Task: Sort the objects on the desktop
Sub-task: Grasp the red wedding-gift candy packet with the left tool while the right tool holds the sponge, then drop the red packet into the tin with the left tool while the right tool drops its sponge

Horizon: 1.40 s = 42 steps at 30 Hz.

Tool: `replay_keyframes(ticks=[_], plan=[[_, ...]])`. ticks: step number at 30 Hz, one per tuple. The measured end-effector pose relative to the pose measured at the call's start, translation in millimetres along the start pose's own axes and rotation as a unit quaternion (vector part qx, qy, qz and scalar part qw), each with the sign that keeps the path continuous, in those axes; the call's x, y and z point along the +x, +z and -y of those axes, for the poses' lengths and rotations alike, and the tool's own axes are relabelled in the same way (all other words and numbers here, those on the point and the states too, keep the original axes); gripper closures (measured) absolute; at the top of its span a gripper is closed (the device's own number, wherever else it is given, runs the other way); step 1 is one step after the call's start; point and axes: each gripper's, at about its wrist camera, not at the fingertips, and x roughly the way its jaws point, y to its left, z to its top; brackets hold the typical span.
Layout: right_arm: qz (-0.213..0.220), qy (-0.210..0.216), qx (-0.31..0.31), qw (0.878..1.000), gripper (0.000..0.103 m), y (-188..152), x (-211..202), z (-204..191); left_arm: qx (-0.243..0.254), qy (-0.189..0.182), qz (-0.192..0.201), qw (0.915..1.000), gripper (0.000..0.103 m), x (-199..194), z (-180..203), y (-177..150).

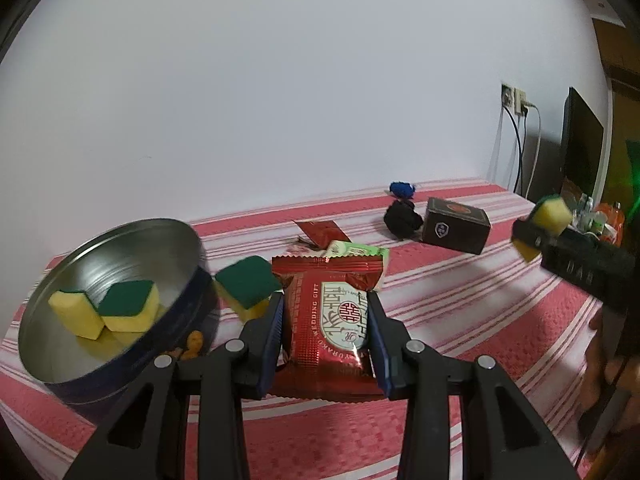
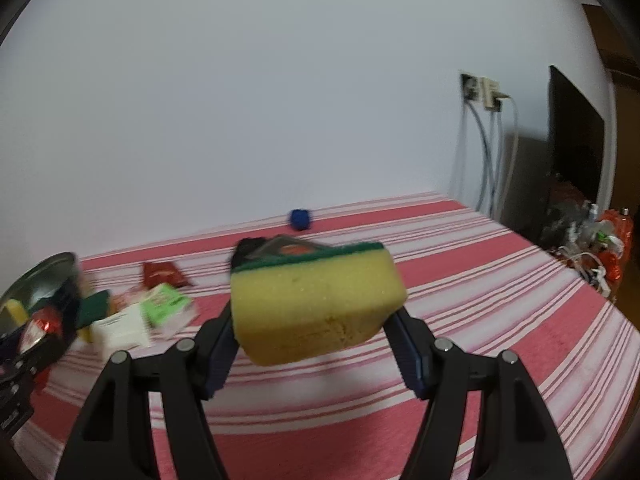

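Note:
My left gripper is shut on a red snack packet and holds it above the striped cloth. A round metal tin at the left holds two yellow-green sponges. Another sponge lies just right of the tin. My right gripper is shut on a yellow sponge with a green top and holds it in the air; it also shows at the right edge of the left wrist view.
A black box, a black lump and a blue ball lie near the wall. A red packet and a green-white packet lie mid-table. Cables and a dark screen stand at the right.

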Motion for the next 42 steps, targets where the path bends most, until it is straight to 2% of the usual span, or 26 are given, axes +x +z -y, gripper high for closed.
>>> replay_keyframes(ticks=[6,15,21,27,31,42], plan=[[-0.025,0.051,0.001,0.998,0.034,-8,1,-40,-0.010,0.012,0.012,0.9998,0.062,-13,-23,-2],[-0.030,0.120,-0.029,0.992,0.034,-6,-14,-114,-0.056,0.033,0.019,0.9977,0.062,-36,-77,-7],[-0.027,0.170,-0.058,0.983,0.034,-3,-19,-171,-0.095,0.077,0.029,0.9921,0.062,-52,-129,-10],[-0.021,0.204,-0.082,0.975,0.034,5,-17,-228,-0.136,0.124,0.027,0.9825,0.062,-53,-185,-10],[-0.021,0.210,-0.088,0.974,0.034,11,-7,-259,-0.144,0.144,0.019,0.9788,0.062,-43,-214,-4],[-0.045,0.185,-0.072,0.979,0.034,33,49,-303,-0.129,0.168,0.000,0.9773,0.062,-4,-244,23]])
